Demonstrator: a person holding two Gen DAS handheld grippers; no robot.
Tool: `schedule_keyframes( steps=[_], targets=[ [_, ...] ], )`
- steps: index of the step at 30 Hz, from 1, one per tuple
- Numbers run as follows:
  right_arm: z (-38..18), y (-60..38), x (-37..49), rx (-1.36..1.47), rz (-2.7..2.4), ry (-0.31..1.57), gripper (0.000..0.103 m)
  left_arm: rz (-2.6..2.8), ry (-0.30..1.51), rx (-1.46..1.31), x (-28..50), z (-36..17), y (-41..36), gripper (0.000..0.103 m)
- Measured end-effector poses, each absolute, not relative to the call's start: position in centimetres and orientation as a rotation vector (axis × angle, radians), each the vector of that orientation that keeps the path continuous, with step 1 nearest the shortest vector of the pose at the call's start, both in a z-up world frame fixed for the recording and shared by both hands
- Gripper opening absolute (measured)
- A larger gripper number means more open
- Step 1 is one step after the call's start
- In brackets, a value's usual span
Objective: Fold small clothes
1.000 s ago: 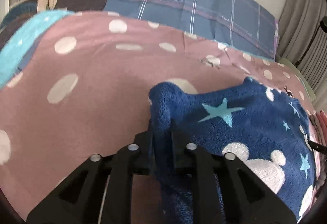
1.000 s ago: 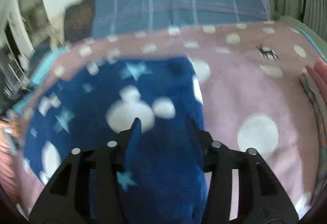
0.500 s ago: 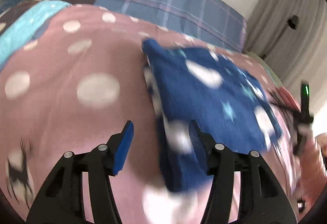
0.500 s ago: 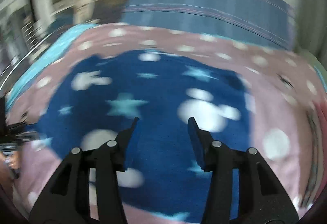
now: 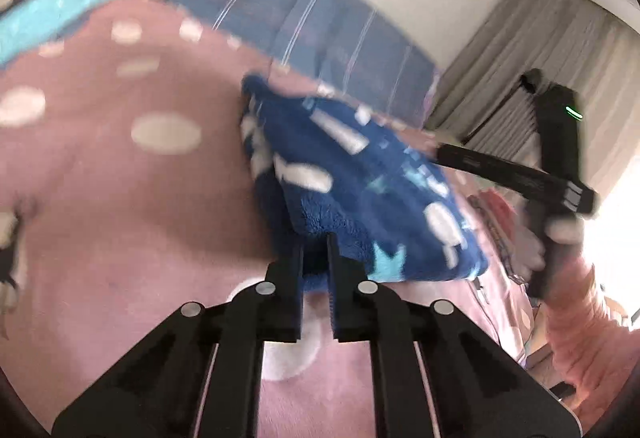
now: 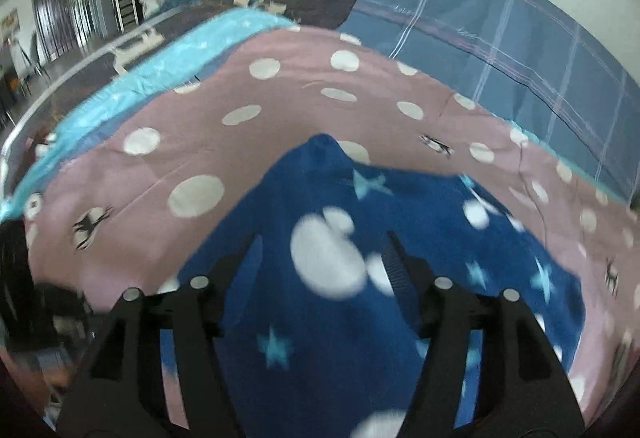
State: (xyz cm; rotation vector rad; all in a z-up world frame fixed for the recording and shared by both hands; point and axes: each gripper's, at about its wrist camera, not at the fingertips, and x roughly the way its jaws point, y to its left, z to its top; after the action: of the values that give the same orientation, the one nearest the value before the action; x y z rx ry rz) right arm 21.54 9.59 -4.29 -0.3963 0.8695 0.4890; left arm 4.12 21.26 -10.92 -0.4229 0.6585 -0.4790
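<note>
Since half a second ago the left gripper [image 5: 315,252] has gone from spread wide beside the blue fleece garment [image 5: 360,190] to pinched on its near corner; fingers nearly together with a tuft of blue pile between them. The right gripper [image 6: 324,250] has stayed spread, but the garment now fills more of its view and the scene has swung, with more of the room's far side at 10 o'clock.

Left wrist view: garment sits on the pink polka-dot bedspread [image 5: 100,178], running from the fingertips at centre out toward 2 o'clock, its far corner at 12. Blurred. White blobs and pale-blue stars on it. At 3 o'clock the right gripper's black body [image 5: 556,174] with a green light, a pink sleeve [image 5: 576,322] below it at 4. Grey curtain [image 5: 532,50] at 1–2 o'clock. Blue plaid bedding [image 5: 320,26] at 12.

Right wrist view: right gripper released, fingers wide apart, garment [image 6: 400,278] spread under and between them, not clamped; whether the tips touch the fabric I cannot tell. Garment peaks at 12 o'clock from centre and reaches to 4. Bedspread [image 6: 240,142] around it from 9 to 2. Turquoise edge [image 6: 168,66] at 10, plaid bedding [image 6: 500,38] at 1–2.
</note>
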Motion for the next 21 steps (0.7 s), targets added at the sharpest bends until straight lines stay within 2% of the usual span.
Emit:
schedule_keyframes(
  steps=[4,5,6,7,8,9,10,11,12,15,16,17,18,21],
  targets=[
    [-7.9,14.8,26.2,-0.508,0.410,0.949,0.063,-0.507,0.671,-0.453,4.3,-12.3,21.6,0.001],
    [-8.7,15.8,27.1,-0.518,0.391,0.973,0.063,-0.494,0.692,-0.474,4.8,-13.3,21.6,0.012],
    [-9.6,16.9,28.2,-0.533,0.366,1.005,0.063,-0.479,0.711,-0.494,5.2,-14.1,21.5,0.032],
    [-10.4,17.9,29.1,-0.556,0.342,1.031,0.063,-0.458,0.732,-0.515,5.6,-14.9,21.8,0.042],
    [-11.6,19.0,30.1,-0.603,0.307,1.050,0.064,-0.443,0.758,-0.550,6.0,-15.6,21.9,0.046],
    [-12.4,19.6,30.7,-0.639,0.279,1.050,0.064,-0.457,0.758,-0.566,6.1,-15.7,22.3,0.047],
    [-13.4,20.0,31.3,-0.682,0.243,1.045,0.050,-0.473,0.749,-0.566,6.2,-15.3,22.4,0.047],
    [-14.1,20.1,31.8,-0.700,0.222,1.052,0.028,-0.489,0.746,-0.536,6.6,-14.7,22.1,0.048],
    [-14.1,19.7,32.2,-0.642,0.222,1.059,0.010,-0.494,0.756,-0.508,7.0,-14.6,21.9,0.048],
    [-11.2,18.8,31.6,-0.505,0.293,0.968,0.009,-0.511,0.831,-0.478,8.8,-15.3,20.9,0.047],
    [-10.6,18.5,31.6,-0.476,0.316,0.950,0.009,-0.518,0.841,-0.487,8.9,-15.6,20.8,0.040],
    [-10.5,18.3,31.8,-0.452,0.341,0.951,0.009,-0.537,0.841,-0.492,8.8,-15.7,20.6,0.023],
    [-11.4,18.0,32.3,-0.442,0.356,0.979,0.009,-0.530,0.818,-0.492,8.3,-15.6,20.7,0.018],
    [-14.8,16.7,33.8,-0.380,0.394,1.048,0.013,-0.512,0.738,-0.471,5.9,-14.4,21.3,0.014]
  ],
)
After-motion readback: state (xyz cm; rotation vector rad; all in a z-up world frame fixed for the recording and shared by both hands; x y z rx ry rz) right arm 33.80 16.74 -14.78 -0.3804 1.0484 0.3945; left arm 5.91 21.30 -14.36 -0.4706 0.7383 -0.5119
